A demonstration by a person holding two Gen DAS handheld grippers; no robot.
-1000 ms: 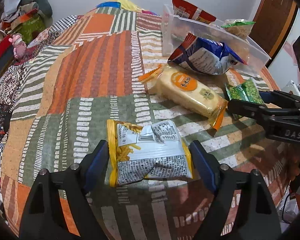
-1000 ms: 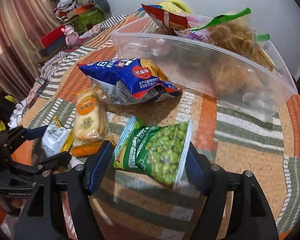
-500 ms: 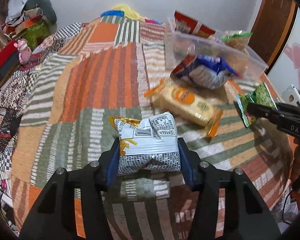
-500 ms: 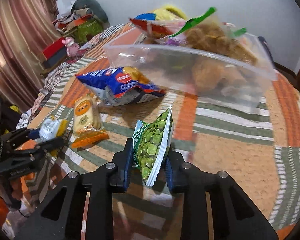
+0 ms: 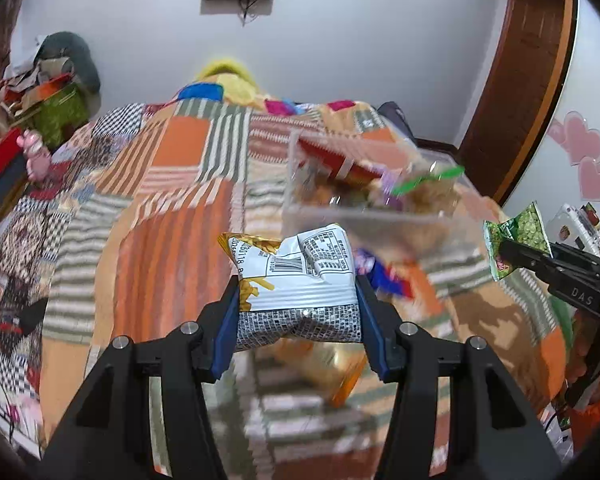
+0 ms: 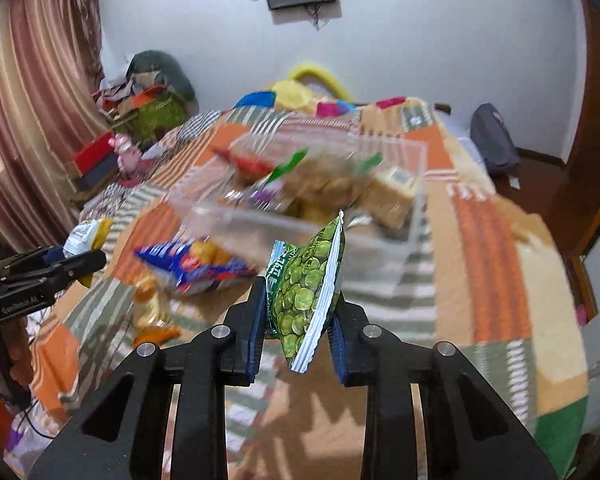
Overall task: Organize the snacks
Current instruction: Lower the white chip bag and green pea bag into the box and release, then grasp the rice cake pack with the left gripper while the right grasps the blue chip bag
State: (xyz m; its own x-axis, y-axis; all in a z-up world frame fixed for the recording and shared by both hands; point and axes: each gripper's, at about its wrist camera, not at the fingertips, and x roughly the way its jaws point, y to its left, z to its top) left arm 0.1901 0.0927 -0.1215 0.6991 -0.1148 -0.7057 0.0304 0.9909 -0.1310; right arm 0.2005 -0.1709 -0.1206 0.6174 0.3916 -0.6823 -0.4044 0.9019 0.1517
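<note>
snacks: several already in clear bin (image 6: 416, 200) on bed | left gripper (image 5: 298, 316) jaws clamp white-yellow packet (image 5: 296, 276), lifted | right gripper (image 6: 300, 320) jaws pinch green pea bag (image 6: 308, 280), lifted | left: blue bag (image 6: 196, 268), orange cracker pack (image 6: 152, 308) on quilt (image 6: 492, 248)

L wrist: down-fwd, close | R wrist: same | shared: clear bin (image 5: 364, 216) (image 6: 316, 216), quilt (image 5: 160, 240) (image 6: 496, 248)

The right gripper (image 6: 298, 322) is clamped on the green pea packet (image 6: 306, 292), which stands on edge between the blue pads, clear of the patchwork bedspread (image 6: 496, 248). Beyond it sits the clear plastic bin (image 6: 418, 184) (contents blurred), with a blue snack bag (image 6: 192, 266) lying just beside its near-left wall. The left gripper (image 6: 76, 258) enters at the left edge, holding a white and yellow packet (image 6: 86, 234).
</note>
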